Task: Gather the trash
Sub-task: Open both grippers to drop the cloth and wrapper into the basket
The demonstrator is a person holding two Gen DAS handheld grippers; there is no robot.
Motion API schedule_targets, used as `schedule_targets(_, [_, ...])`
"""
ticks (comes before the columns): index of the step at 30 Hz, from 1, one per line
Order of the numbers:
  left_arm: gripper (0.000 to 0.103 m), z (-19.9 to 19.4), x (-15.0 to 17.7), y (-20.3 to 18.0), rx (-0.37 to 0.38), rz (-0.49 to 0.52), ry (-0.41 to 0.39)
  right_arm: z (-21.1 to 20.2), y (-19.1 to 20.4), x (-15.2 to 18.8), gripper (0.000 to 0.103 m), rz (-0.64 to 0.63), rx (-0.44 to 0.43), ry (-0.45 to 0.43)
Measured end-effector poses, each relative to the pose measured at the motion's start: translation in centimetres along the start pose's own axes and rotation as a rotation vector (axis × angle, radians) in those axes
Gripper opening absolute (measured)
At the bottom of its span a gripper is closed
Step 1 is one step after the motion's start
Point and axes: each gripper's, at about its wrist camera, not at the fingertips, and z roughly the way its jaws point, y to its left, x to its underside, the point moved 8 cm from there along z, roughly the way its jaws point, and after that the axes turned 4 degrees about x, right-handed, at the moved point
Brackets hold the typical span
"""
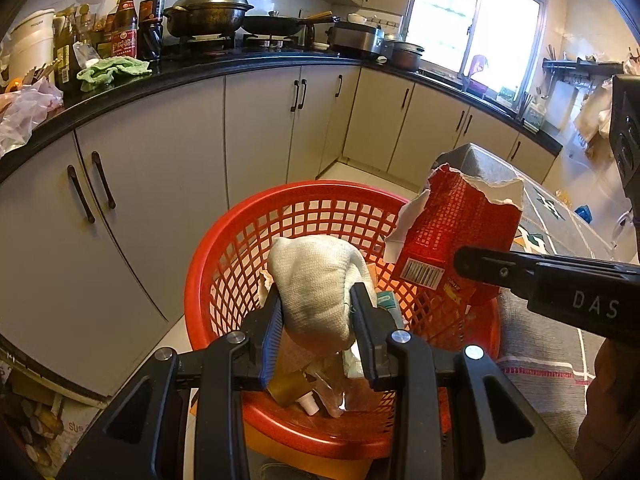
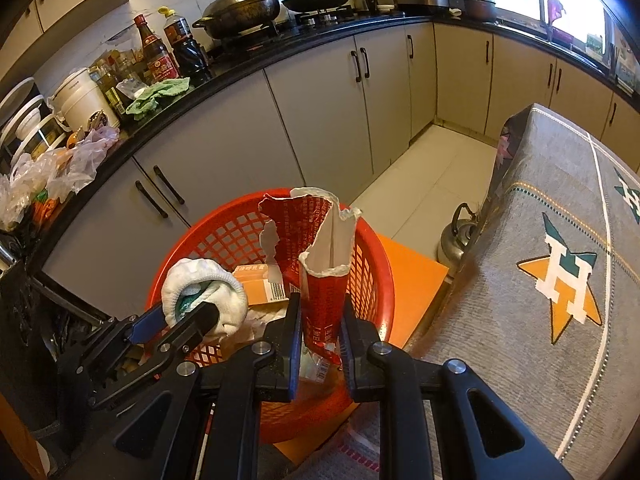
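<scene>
Grey cabinets (image 1: 160, 184) under a black counter (image 1: 224, 65) fill the upper half of both views, curving from left to right. On the counter a lidded wok (image 1: 208, 10) sits at top centre, sauce bottles (image 1: 138, 20) and a green rag (image 1: 114, 70) to its left, and crumpled plastic bags (image 2: 68, 168) at the far left edge. A table under a grey cloth (image 2: 560, 240) takes the right side of the right wrist view, and a metal kettle (image 2: 456, 240) stands on the floor beside it.

The red basket (image 1: 224, 264) sits lower centre in both views, and it holds cartons, wrappers and a small bottle.

The left gripper (image 1: 318, 308), at the bottom of its own view, is clamped on a white cloth (image 1: 316, 284), which bulges up between the pads over the basket's inside. In the right wrist view that cloth shows at lower left of the basket, with something green tucked inside it.

The right gripper (image 2: 322, 320) is clamped on the lower end of a torn red carton (image 2: 320, 248). The carton stands upright, with its ragged white edge on top, over the basket's near right rim. In the left wrist view it appears at centre right, barcode facing the camera.
</scene>
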Motion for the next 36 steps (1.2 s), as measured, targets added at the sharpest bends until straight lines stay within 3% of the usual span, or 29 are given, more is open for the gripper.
schedule_targets(9, [0.034,0.1,0.0,-0.1,-0.004,0.005,-0.002,0.0,-0.1,0.1,0.02,0.003,0.0,0.001])
schedule_targets(11, [0.035,0.1,0.1,-0.3,-0.002,0.008,-0.002,-0.1,-0.1,0.1,0.028,0.004,-0.002,0.003])
schedule_targets(17, [0.044,-0.2,0.0,-0.3,-0.003,0.006,-0.007,-1.2,-0.4,-0.3,0.033,0.02,-0.017,-0.021])
schedule_targets(19, [0.054,-0.5,-0.1,-0.4,-0.001,0.011,-0.018,-1.9,-0.7,-0.5,0.035,0.026,-0.018,-0.035])
schedule_targets(22, [0.076,-1.8,-0.5,-0.8,-0.014,0.021,-0.064,-3.6,-1.2,-0.8,0.052,0.03,-0.001,-0.076])
schedule_targets(25, [0.089,-3.1,-0.9,-1.3,-0.041,0.045,-0.112,-5.3,-1.7,-0.9,0.069,0.027,0.033,-0.122])
schedule_targets(28, [0.094,-4.2,-1.1,-2.1,-0.069,0.069,-0.143,-7.2,-2.2,-0.8,0.085,0.014,0.086,-0.169])
schedule_targets(36, [0.102,-8.0,-0.7,-3.6,-0.143,0.092,-0.221,-12.1,-4.4,1.0,0.094,-0.034,0.24,-0.275])
